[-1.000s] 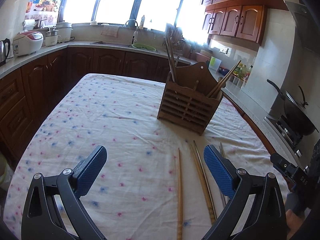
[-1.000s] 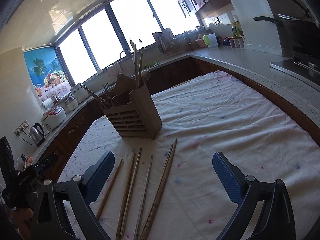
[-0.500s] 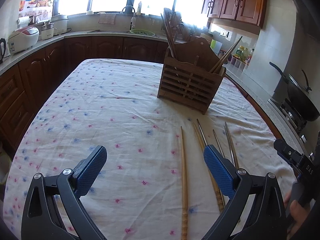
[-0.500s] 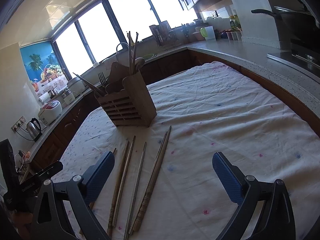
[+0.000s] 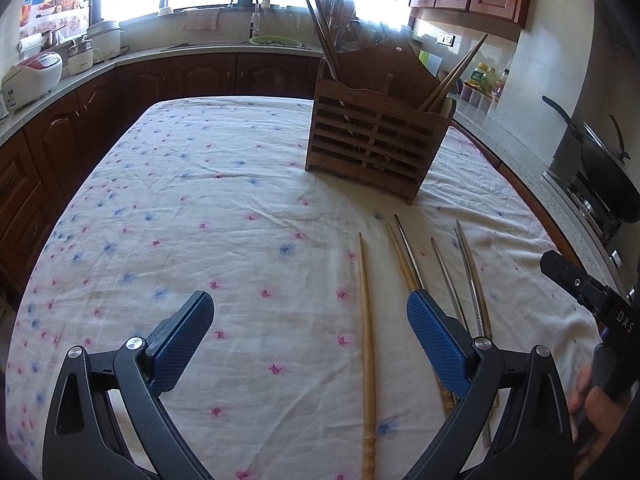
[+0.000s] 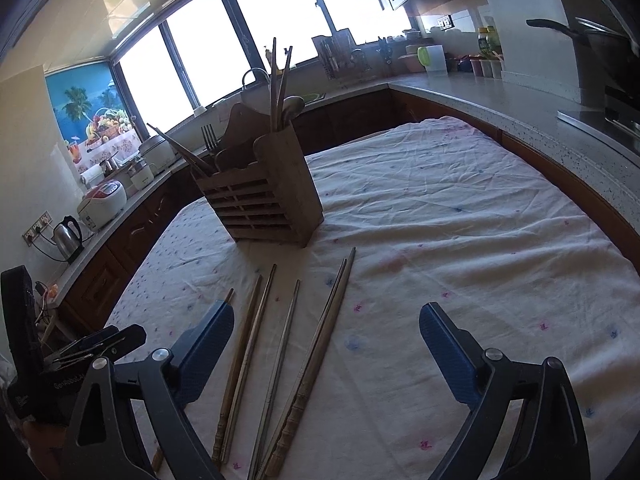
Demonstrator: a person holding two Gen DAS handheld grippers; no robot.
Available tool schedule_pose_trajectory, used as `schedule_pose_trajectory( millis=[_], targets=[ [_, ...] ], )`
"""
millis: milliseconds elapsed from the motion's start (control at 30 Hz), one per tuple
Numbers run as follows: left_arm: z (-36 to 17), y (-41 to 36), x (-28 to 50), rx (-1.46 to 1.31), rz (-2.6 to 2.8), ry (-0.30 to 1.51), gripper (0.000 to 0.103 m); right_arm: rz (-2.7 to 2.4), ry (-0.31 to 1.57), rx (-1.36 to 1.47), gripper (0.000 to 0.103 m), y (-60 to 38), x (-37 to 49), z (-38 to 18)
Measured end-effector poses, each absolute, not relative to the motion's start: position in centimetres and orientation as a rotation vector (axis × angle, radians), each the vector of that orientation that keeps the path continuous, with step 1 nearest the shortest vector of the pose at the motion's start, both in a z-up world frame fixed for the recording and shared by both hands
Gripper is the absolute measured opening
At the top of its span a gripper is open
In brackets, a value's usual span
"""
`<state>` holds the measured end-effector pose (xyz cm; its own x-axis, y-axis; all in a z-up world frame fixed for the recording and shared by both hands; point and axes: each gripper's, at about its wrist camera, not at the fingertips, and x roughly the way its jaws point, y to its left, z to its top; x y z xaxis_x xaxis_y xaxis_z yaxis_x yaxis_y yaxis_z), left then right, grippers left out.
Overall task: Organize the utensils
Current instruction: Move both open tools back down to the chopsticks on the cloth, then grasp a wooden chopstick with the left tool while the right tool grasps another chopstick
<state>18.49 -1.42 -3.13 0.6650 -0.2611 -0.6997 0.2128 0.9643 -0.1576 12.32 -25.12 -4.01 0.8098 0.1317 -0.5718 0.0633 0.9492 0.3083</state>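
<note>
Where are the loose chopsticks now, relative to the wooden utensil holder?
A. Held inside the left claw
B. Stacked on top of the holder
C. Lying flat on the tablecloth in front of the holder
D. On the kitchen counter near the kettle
C: the loose chopsticks lie flat on the tablecloth, on the near side of the wooden utensil holder, and both claws are open and hold nothing.

Loose chopsticks (image 6: 280, 360) flat on cloth before slatted wooden holder (image 6: 264, 196).

The chopsticks (image 5: 367, 352) run off the bottom edge beneath the left gripper (image 5: 310, 344). Its right finger (image 5: 438, 346) hides the others' handles.
</note>
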Motion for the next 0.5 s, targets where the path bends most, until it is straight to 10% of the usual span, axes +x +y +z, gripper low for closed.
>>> schedule_pose_trajectory(
  millis=[500],
  targets=[
    [-5.4,-5.9,23.3,0.028,-0.400,0.929,0.043,0.143,0.813,0.262,0.030,-21.8,19.6,-6.6]
  ],
)
